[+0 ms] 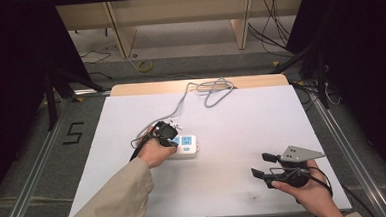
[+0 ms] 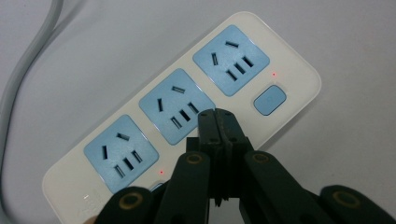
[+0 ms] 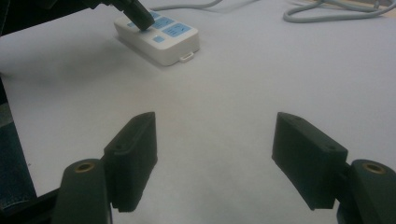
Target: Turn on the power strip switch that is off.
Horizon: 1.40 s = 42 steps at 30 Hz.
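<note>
I am working at a white surface (image 1: 232, 136) with a white power strip (image 1: 183, 148) lying left of centre, its grey cable (image 1: 190, 96) running away to a loose coil at the far edge. The strip has three blue sockets (image 2: 176, 105) in a row, a small blue switch button (image 2: 269, 100) beside the end socket, and tiny red lights glowing on its face. My left gripper (image 2: 219, 116) hangs over the strip with its jaws pressed fully together, holding nothing; their joined tip sits at the near edge of the middle socket, and I cannot tell whether it touches the plastic. I judge that I am using the closed tip as a finger to press a switch button on the strip. To do that well, I should centre the tip squarely on the button, push straight down rather than at a slant so the strip does not slide, and keep clear of the socket slots. My right gripper (image 1: 265, 166) rests near the right front corner, well apart from the strip, jaws wide and empty, pointing toward it.
</note>
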Each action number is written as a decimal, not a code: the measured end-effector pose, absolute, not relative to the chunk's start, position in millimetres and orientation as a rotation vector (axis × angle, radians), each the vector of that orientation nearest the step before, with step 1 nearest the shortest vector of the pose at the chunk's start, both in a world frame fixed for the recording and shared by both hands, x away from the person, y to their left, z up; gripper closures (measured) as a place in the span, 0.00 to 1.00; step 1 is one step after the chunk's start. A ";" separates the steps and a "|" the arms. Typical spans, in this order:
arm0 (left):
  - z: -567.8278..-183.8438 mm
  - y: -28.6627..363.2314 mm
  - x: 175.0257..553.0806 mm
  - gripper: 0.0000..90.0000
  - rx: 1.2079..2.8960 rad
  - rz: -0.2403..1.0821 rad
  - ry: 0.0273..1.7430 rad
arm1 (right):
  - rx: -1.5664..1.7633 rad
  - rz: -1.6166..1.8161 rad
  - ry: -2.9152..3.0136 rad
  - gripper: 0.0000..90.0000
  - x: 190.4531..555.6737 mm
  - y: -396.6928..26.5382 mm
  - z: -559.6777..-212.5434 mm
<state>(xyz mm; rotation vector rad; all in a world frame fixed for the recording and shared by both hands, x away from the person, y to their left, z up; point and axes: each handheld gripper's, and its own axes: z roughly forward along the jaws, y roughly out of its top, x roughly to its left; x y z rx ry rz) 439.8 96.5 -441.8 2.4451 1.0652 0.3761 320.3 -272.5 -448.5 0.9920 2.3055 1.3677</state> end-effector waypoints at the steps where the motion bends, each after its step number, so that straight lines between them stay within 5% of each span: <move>1: -441.7 96.3 440.0 1.00 2.449 0.378 1.062 | 0.991 1.367 2.306 0.35 320.3 -272.5 -448.5; 42: -439.8 88.2 442.5 1.00 2.535 0.405 1.026 | 0.996 1.371 2.307 0.35 320.0 -271.9 -448.5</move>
